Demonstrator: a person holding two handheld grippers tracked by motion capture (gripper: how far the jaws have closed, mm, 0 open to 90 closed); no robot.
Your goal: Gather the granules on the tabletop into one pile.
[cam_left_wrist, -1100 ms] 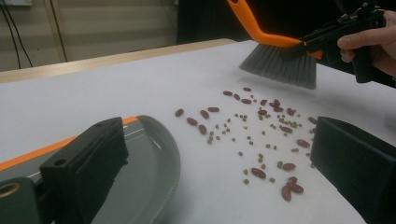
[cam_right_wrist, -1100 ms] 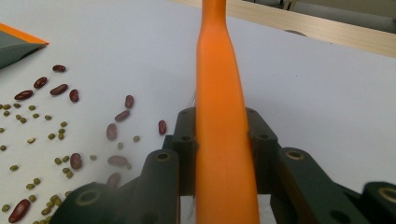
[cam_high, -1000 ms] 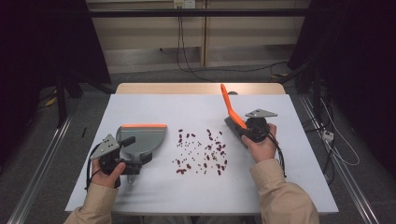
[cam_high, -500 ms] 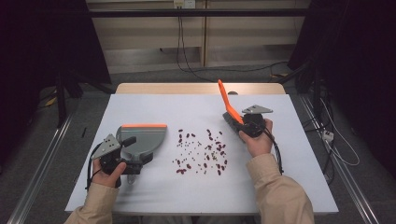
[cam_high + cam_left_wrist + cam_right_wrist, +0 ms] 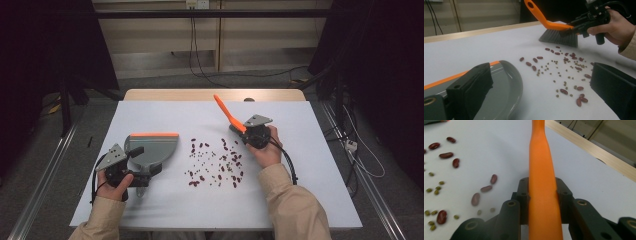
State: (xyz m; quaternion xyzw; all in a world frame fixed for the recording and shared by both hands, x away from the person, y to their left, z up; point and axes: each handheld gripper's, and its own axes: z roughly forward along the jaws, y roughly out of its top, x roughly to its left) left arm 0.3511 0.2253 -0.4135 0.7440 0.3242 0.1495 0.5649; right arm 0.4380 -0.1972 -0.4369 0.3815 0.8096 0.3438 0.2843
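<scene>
Brush (image 5: 231, 117) now nearer the beans (image 5: 216, 164), clenched in right claw (image 5: 248, 134); left claw (image 5: 137, 172) grips one dustpan (image 5: 152, 149); one brush.

In the right gripper view the orange brush handle (image 5: 541, 185) is cut off by the top and bottom edges, so its bristles are not seen there; the nearest beans (image 5: 475, 199) are blurred. In the left gripper view the dustpan (image 5: 506, 85) is cut off at the left and bottom edges and partly hidden behind the left claw (image 5: 544, 95). In the high view the small green beans (image 5: 220, 160) are too small to be counted.
</scene>
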